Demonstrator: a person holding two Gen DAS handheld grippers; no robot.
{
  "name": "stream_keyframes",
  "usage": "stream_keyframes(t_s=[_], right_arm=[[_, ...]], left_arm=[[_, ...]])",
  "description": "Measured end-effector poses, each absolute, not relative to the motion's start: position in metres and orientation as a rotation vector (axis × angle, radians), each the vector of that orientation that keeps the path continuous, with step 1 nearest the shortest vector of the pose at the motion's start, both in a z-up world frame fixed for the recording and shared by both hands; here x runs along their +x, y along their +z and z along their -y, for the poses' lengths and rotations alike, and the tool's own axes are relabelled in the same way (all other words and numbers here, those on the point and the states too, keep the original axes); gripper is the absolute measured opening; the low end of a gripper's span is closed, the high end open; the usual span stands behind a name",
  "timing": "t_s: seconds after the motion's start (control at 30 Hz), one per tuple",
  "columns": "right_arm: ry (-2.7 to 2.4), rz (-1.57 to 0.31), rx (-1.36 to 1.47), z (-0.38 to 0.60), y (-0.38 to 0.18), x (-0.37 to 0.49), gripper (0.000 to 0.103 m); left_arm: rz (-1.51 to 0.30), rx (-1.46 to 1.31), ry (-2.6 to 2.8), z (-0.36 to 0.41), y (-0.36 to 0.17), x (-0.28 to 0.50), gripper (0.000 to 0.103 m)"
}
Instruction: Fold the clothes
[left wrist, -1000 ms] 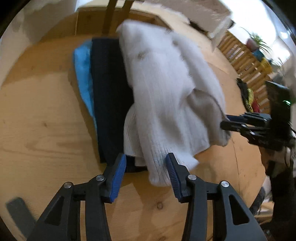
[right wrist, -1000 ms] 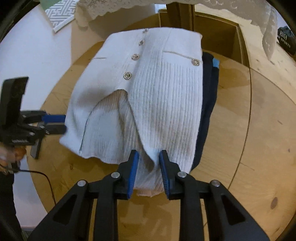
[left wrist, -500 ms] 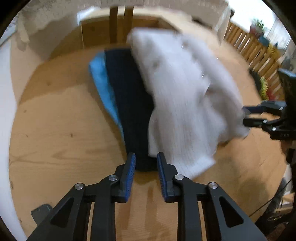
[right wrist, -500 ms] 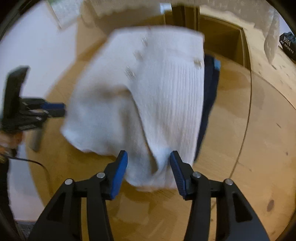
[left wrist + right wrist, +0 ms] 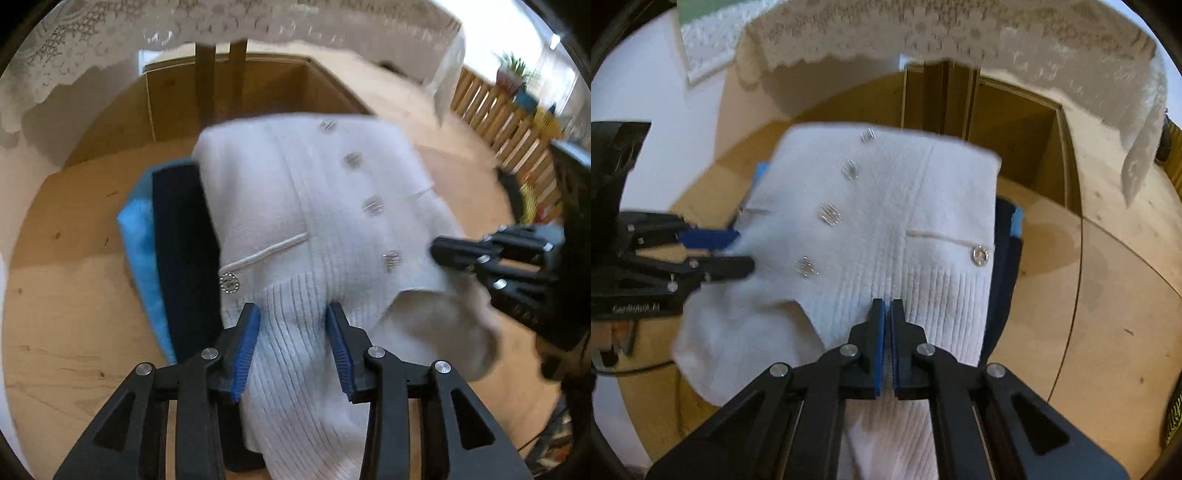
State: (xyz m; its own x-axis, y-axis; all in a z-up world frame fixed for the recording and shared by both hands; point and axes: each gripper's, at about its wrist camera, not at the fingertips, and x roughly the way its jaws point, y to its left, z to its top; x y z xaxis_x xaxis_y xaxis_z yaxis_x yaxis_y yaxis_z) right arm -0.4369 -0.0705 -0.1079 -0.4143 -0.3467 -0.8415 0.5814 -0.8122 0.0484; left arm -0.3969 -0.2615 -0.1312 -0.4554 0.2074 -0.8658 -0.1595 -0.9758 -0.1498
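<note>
White buttoned cardigan (image 5: 332,206) lay atop a folded navy garment (image 5: 181,258) and a blue one (image 5: 138,243) on the wooden table (image 5: 66,317). Left gripper (image 5: 291,332), jaws apart, straddled its ribbed hem; right gripper (image 5: 887,325), pinched together on that hem, probably to tuck it.

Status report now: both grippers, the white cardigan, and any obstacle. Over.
Left gripper open, straddling ribbed hem. Right gripper shut on white knitted cardigan. Cardigan lies on folded dark navy garment and blue one. No obstacle seen.
</note>
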Motion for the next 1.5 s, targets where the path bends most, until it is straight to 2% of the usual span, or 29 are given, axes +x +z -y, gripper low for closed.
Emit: stream_keyframes(t_s=[0.07,0.27,0.4,0.53,0.63,0.73,0.77,0.8,0.87,0.9,0.97,1.2,1.4,1.5], right_arm=[[-2.229,-0.354,1.247,0.068,-0.119,-0.44,0.001],[-2.25,-0.19,1.174,0.052,-0.09,-0.419,0.004],[-2.233,-0.152,1.149,0.042,-0.088,-0.388,0.004],[-2.209,-0.224,1.213,0.05,-0.116,-0.383,0.004],[-2.199,-0.276,1.211,0.06,-0.129,-0.384,0.004],[-2.254,-0.363,1.181,0.065,-0.112,-0.372,0.006],[-2.278,-0.372,1.158,0.063,-0.103,-0.366,0.015],[-2.304,-0.372,1.129,0.059,-0.095,-0.358,0.039],[-2.361,-0.367,1.065,0.047,-0.079,-0.341,0.073],[-2.395,-0.365,1.032,0.04,-0.072,-0.332,0.075],[-2.439,-0.355,0.99,0.025,-0.059,-0.312,0.075],[-2.493,-0.282,1.033,-0.026,-0.038,-0.271,0.075],[-2.596,-0.34,0.951,-0.075,-0.026,-0.215,0.075],[-2.591,-0.309,0.934,-0.099,-0.022,-0.187,0.075]], left_arm=[[0.07,-1.511,2.507,0.263,-0.134,-0.396,0.043],[0.146,-1.432,2.57,0.264,-0.104,-0.385,0.04],[0.164,-1.407,2.574,0.258,-0.095,-0.359,0.04],[0.038,-1.531,2.528,0.25,-0.131,-0.351,0.041],[0.096,-1.583,2.51,0.257,-0.15,-0.352,0.049],[0.151,-1.545,2.545,0.26,-0.139,-0.345,0.047],[0.184,-1.52,2.568,0.26,-0.131,-0.34,0.049],[0.222,-1.489,2.589,0.26,-0.123,-0.332,0.057],[0.305,-1.419,2.627,0.258,-0.106,-0.315,0.071],[0.338,-1.385,2.639,0.255,-0.097,-0.305,0.075],[0.364,-1.325,2.646,0.241,-0.08,-0.288,0.075],[0.265,-1.21,2.69,0.184,-0.052,-0.236,0.078],[0.201,-1.187,2.778,0.134,-0.039,-0.182,0.081],[0.145,-1.155,2.821,0.101,-0.035,-0.157,0.081]])
